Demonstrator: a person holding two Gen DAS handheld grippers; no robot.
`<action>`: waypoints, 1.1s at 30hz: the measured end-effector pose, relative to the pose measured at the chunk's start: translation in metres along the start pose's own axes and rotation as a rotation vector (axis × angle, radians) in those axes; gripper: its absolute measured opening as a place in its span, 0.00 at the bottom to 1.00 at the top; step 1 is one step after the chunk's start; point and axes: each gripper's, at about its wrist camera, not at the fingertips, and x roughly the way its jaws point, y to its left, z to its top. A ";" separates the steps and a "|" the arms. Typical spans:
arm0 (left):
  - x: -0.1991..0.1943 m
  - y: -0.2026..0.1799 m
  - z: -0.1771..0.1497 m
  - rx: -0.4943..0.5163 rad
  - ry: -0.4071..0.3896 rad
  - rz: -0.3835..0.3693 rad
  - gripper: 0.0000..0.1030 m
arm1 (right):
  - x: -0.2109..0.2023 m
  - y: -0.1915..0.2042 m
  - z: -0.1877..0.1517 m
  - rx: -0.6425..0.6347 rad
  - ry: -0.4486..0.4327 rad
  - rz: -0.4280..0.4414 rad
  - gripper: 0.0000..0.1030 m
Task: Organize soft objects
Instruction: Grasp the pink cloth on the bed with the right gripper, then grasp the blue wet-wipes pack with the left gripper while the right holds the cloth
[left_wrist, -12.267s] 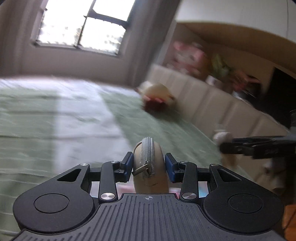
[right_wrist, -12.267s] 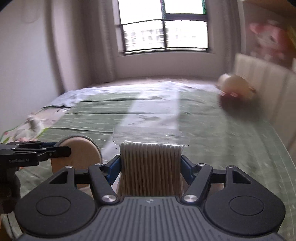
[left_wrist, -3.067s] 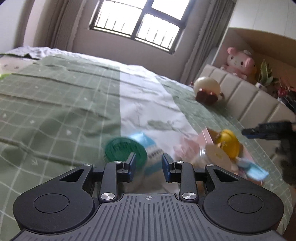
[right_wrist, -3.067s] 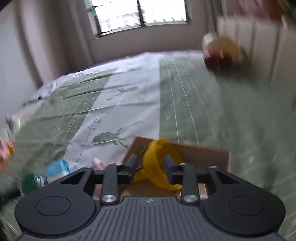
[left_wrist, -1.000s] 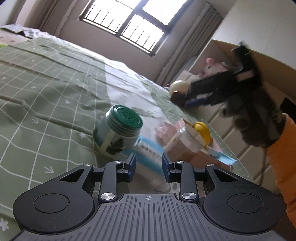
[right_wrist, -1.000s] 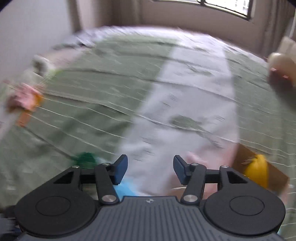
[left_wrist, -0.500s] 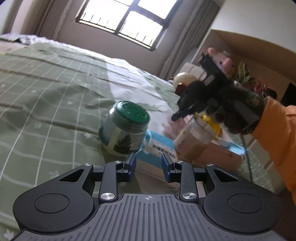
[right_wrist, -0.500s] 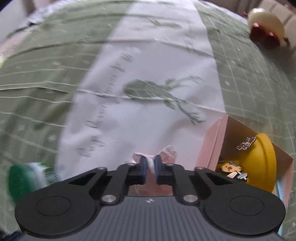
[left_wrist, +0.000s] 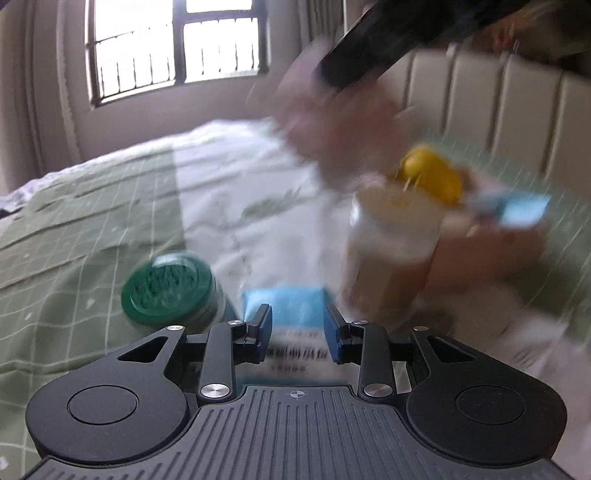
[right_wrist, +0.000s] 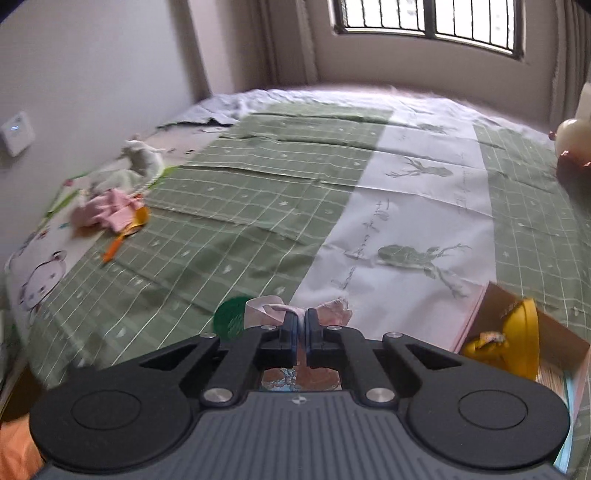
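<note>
My right gripper (right_wrist: 301, 328) is shut on a thin pink plastic packet (right_wrist: 266, 308) and holds it lifted above the bed. In the left wrist view that packet (left_wrist: 325, 122) is a blurred pink shape under the dark right gripper body. My left gripper (left_wrist: 298, 328) is open and empty, low over a blue and white box (left_wrist: 291, 314) lying between its fingers. A green-lidded jar (left_wrist: 173, 291) stands to its left and a beige-lidded jar (left_wrist: 391, 254) to its right. A pink cardboard box (right_wrist: 517, 332) holds a yellow item (right_wrist: 517, 336).
The green checked bedspread (right_wrist: 258, 206) has a white printed strip down the middle. Pink and orange soft things (right_wrist: 110, 214) lie at the bed's left edge by the wall. A round cream plush (right_wrist: 572, 144) sits at the far right, near the padded headboard (left_wrist: 498, 96).
My right gripper has lifted the pink packet off the bed and tilted up toward the window. My left gripper has moved closer to the blue box and jars.
</note>
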 end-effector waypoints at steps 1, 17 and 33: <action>0.004 -0.001 -0.002 -0.005 0.009 0.011 0.34 | -0.006 -0.001 -0.012 -0.007 -0.008 -0.002 0.04; -0.003 -0.020 -0.007 0.055 0.001 0.145 0.60 | 0.025 -0.051 -0.171 0.155 0.034 -0.067 0.05; 0.019 -0.006 -0.010 -0.116 0.039 0.028 0.55 | 0.025 -0.033 -0.194 -0.016 -0.025 -0.098 0.40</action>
